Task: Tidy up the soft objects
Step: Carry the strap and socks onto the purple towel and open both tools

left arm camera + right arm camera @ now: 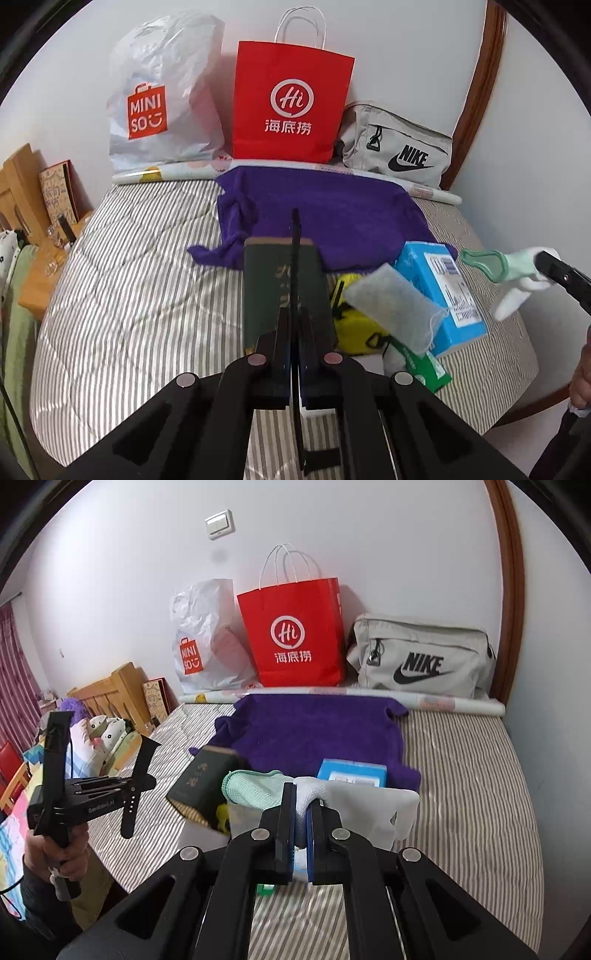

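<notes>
My right gripper [301, 808] is shut on a white and mint-green glove [258, 788] and holds it above the striped bed [461, 794]. The glove [517, 269] also shows at the right of the left wrist view, hanging from the right gripper's fingers [565, 277]. My left gripper [294, 258] is shut on a thin black strap [295, 295]; in the right wrist view this gripper [101, 786] holds the watch strap [138, 786] at the left. A purple towel [332, 214] lies spread at the back of the bed. A grey sponge pad [395, 306] rests on a pile.
A dark green book [269, 288], a blue box [443, 288], a yellow item [354, 325] and a green packet [428, 365] lie mid-bed. A Miniso bag [162, 99], a red paper bag [291, 107] and a Nike pouch [399, 147] stand against the wall. A wooden shelf [22, 206] stands at the left.
</notes>
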`<state>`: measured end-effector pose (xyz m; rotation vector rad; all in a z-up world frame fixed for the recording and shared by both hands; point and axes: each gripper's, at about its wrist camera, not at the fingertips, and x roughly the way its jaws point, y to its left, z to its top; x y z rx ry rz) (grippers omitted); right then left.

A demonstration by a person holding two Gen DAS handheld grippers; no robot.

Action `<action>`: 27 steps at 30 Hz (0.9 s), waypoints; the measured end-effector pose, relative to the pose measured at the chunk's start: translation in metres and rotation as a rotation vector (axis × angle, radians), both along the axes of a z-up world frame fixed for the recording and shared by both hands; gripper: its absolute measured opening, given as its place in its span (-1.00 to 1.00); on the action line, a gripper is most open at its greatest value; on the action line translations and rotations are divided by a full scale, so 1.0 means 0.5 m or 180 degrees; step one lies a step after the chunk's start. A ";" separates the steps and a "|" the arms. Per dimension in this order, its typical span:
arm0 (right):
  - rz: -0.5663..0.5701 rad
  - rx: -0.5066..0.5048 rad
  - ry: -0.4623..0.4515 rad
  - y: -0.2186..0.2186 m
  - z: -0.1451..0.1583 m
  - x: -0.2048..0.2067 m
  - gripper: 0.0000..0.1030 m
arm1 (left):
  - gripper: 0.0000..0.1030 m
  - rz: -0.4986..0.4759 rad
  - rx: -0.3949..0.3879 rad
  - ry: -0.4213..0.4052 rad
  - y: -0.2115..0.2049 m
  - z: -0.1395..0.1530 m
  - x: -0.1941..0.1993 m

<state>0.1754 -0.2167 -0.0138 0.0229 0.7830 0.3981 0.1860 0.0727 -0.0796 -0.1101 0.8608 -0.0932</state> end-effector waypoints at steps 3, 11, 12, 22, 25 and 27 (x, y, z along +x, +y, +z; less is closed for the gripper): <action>0.0039 -0.0039 -0.0016 0.011 0.002 0.035 -0.91 | -0.93 0.0003 0.0026 -0.0011 0.002 0.011 0.024; 0.0051 -0.0053 -0.0015 0.030 0.005 0.128 -0.91 | -0.93 0.0026 -0.0001 0.0009 0.014 0.030 0.105; 0.0046 -0.0060 -0.0020 0.031 0.005 0.135 -0.91 | -0.93 0.0033 -0.0013 0.0018 0.015 0.030 0.118; -0.0005 -0.0009 0.0014 0.032 -0.016 0.239 -0.91 | -0.93 0.0033 -0.0103 0.0199 0.024 0.005 0.224; -0.0003 -0.0008 0.0065 0.037 -0.036 0.269 -0.91 | -0.93 0.0045 -0.0144 0.0271 0.029 -0.011 0.257; 0.0001 -0.0006 0.0111 0.040 -0.050 0.289 -0.91 | -0.93 0.0057 -0.0194 0.0307 0.036 -0.017 0.278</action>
